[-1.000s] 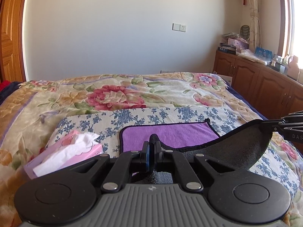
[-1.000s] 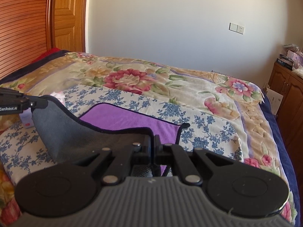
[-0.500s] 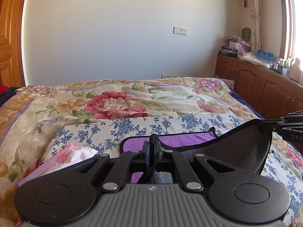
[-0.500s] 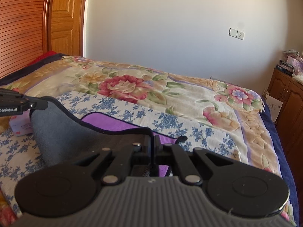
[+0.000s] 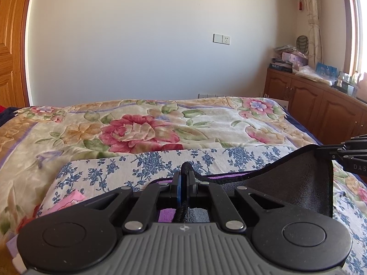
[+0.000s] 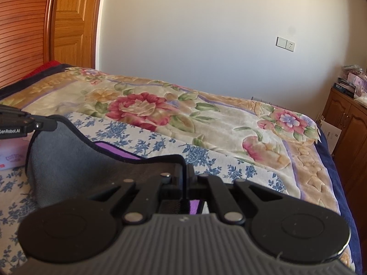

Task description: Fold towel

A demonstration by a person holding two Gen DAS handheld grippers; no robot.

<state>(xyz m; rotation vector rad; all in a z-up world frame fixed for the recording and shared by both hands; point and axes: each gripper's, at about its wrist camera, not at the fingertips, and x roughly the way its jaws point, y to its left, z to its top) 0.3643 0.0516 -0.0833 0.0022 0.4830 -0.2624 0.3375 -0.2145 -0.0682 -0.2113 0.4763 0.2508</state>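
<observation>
On the blue-flowered cloth (image 5: 146, 162) spread over the bed (image 5: 137, 123), the towel (image 5: 286, 183) (purple on one face, grey on the other) is caught mid-fold: its near edge is lifted off the cloth and held stretched between the two grippers, grey side showing, while the far part lies flat. One near corner is pinched in the clenched jaws of the left gripper (image 5: 183, 176), and the other is clamped likewise by the right gripper (image 6: 184, 171). The step in hand is judged to be the first fold, with the near edge being carried over toward the far edge. For the next move, both corners are to be kept level and taut, brought down onto the far corners so the black trims match, and only then released; the pink tissue box (image 5: 68, 201) beside the cloth should be avoided.
</observation>
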